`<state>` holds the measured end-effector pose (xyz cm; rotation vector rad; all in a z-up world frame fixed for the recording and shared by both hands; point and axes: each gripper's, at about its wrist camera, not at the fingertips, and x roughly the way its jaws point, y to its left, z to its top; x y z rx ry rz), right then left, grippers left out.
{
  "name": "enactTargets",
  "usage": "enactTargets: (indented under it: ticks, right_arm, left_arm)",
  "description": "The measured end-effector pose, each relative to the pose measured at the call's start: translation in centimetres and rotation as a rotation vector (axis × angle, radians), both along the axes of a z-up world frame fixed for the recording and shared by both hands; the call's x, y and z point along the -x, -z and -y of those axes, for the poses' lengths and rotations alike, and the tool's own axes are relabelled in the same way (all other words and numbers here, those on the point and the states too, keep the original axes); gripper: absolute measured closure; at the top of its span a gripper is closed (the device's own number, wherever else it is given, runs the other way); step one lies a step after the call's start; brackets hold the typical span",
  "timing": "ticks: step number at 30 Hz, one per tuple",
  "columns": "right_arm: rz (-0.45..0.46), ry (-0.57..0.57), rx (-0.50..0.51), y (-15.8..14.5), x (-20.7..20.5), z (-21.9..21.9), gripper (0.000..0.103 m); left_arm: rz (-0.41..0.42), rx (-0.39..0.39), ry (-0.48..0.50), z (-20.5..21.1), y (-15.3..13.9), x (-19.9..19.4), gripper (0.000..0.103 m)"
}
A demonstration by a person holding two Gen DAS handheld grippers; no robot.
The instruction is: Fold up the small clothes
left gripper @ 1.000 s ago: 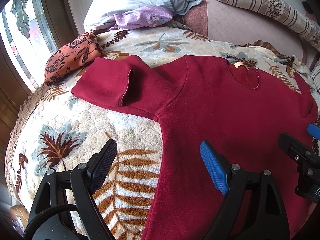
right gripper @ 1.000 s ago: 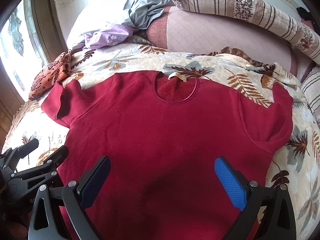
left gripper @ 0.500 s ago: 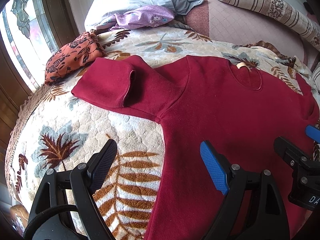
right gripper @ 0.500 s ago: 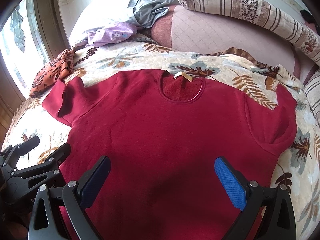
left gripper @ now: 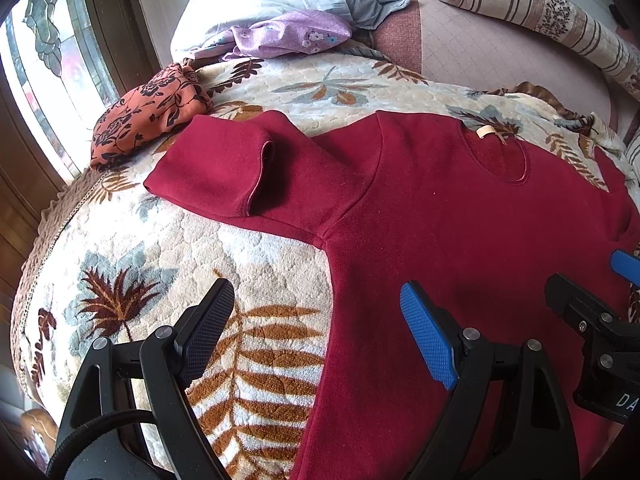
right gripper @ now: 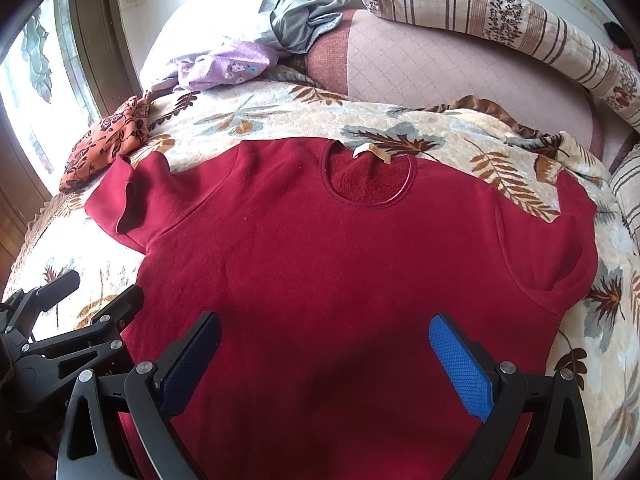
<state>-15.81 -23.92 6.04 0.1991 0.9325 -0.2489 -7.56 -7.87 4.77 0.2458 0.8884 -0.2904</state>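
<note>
Red shirt flat on leaf-print bed cover, sleeves folded in; right gripper jaws wide apart above its lower body; left gripper jaws spread, straddling its side edge; both empty.

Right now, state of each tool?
Left tool: open, holding nothing, over the red top's side edge.
Right tool: open, holding nothing, above the red top.
</note>
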Motion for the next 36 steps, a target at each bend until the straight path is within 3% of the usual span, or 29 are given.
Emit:
enactTargets:
  ticks: [36]
  right_arm:
    - [0.004, 0.047, -0.01, 0.1, -0.2, 1.2, 0.0]
  left_arm:
    - [-0.007, 0.001, -0.012, 0.5, 0.3, -0.3, 0.017]
